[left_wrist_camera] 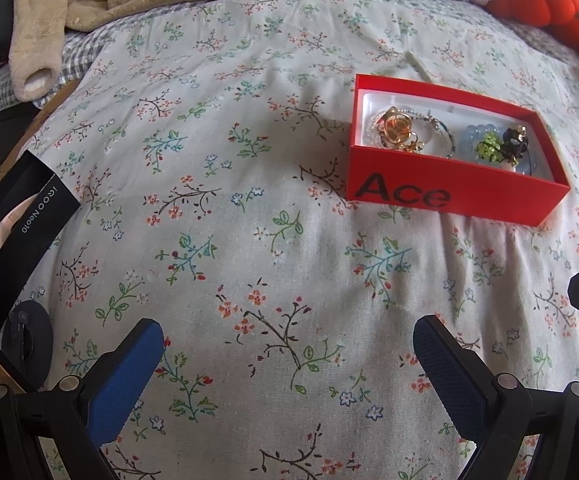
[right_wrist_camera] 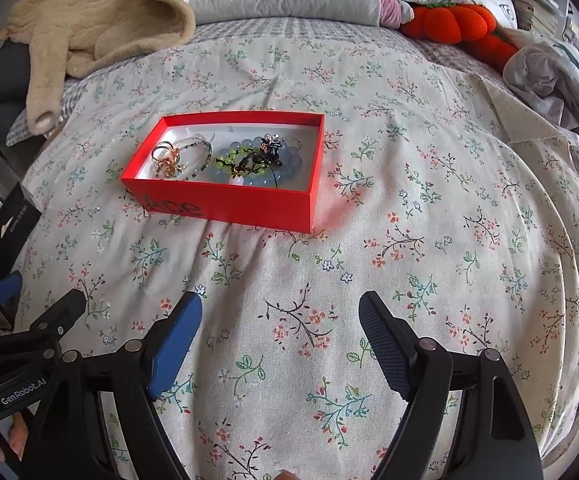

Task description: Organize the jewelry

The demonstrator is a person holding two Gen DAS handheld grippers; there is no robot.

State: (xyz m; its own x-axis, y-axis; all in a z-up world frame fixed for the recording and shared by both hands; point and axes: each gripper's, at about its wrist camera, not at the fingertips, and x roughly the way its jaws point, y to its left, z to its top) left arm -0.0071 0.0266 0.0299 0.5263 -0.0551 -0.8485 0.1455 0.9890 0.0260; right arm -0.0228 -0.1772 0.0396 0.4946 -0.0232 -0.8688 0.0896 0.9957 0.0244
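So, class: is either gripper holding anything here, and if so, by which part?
Nothing is held. The left gripper and right gripper both stand open over the bedspread; the jewelry stays in the red box.

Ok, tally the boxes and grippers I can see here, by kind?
Red box holding jewelry: 1
Black box at the bed's left edge: 1
Grippers, both open and empty: 2 (left gripper, right gripper)
Total: 4

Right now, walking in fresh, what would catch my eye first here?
The bright red box in the middle of the flowered bedspread, open and holding a tangle of jewelry. Then the orange plush toy by the pillows at the far right, and the beige fleece garment heaped at the far left.
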